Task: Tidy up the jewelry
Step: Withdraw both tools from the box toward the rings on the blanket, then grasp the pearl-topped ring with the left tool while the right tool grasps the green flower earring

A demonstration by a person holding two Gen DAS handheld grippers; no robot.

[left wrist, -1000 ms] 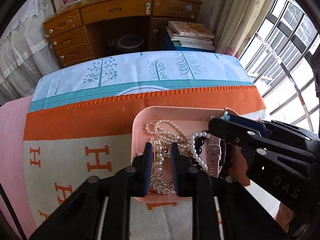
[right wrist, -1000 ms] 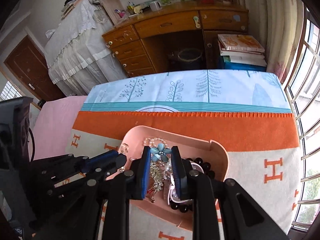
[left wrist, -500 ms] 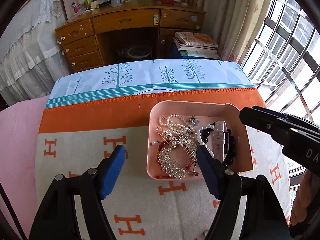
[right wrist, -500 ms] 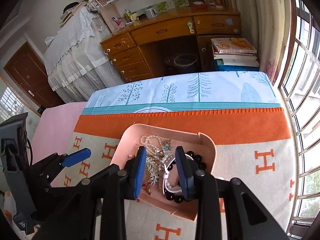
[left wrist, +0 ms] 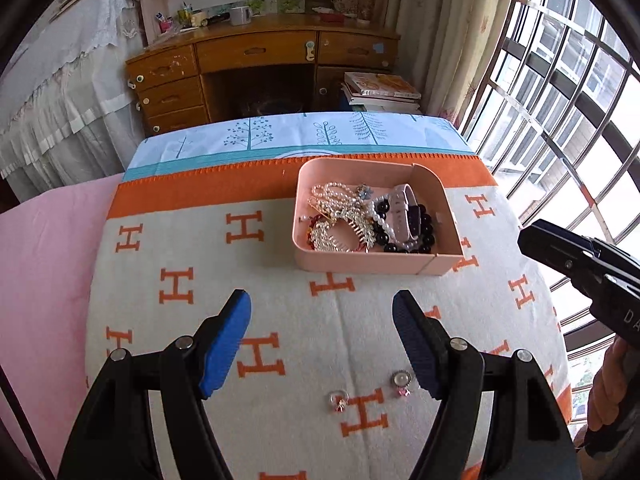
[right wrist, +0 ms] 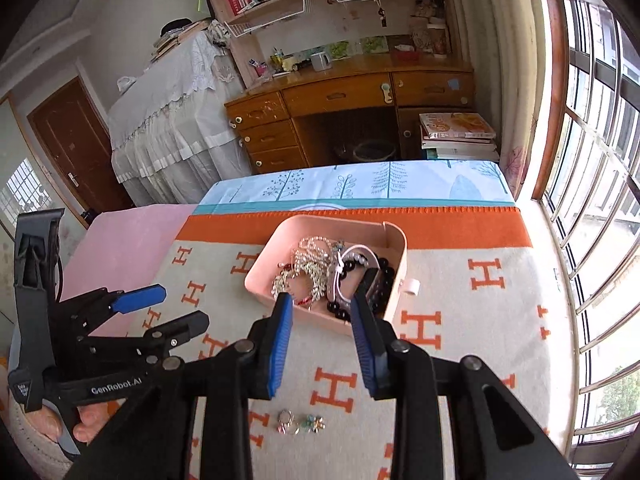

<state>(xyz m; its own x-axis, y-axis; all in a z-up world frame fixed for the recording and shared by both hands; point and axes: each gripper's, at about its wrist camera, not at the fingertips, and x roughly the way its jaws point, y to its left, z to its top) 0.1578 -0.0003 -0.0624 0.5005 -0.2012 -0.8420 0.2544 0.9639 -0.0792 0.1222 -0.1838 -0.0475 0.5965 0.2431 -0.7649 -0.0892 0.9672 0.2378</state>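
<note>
A pink tray [left wrist: 444, 200] [right wrist: 400, 264] sits on the H-patterned blanket. It holds a pearl necklace [left wrist: 332, 194], a gold comb [left wrist: 340, 232], a pink watch [left wrist: 404, 216] and black beads [left wrist: 424, 236]. Two small rings [left wrist: 401, 383] [left wrist: 338, 400] lie on the blanket near me; in the right wrist view they show as a ring [right wrist: 286, 422] and a flower piece [right wrist: 312, 423]. My left gripper [left wrist: 322, 344] is wide open and empty, above the blanket short of the tray. My right gripper [right wrist: 323, 338] is open and empty, at the tray's near edge.
The blanket [left wrist: 280, 280] covers a bed with a pink sheet [left wrist: 44, 256] on the left. A wooden desk [left wrist: 260, 68] and stacked books [left wrist: 380, 88] stand beyond. A barred window [left wrist: 560, 100] runs along the right. The left gripper also shows at left in the right wrist view [right wrist: 132, 320].
Both grippers have opened and pulled back and up from the tray. The left one was shut over the jewelry and is now wide open. The rings near me came into view.
</note>
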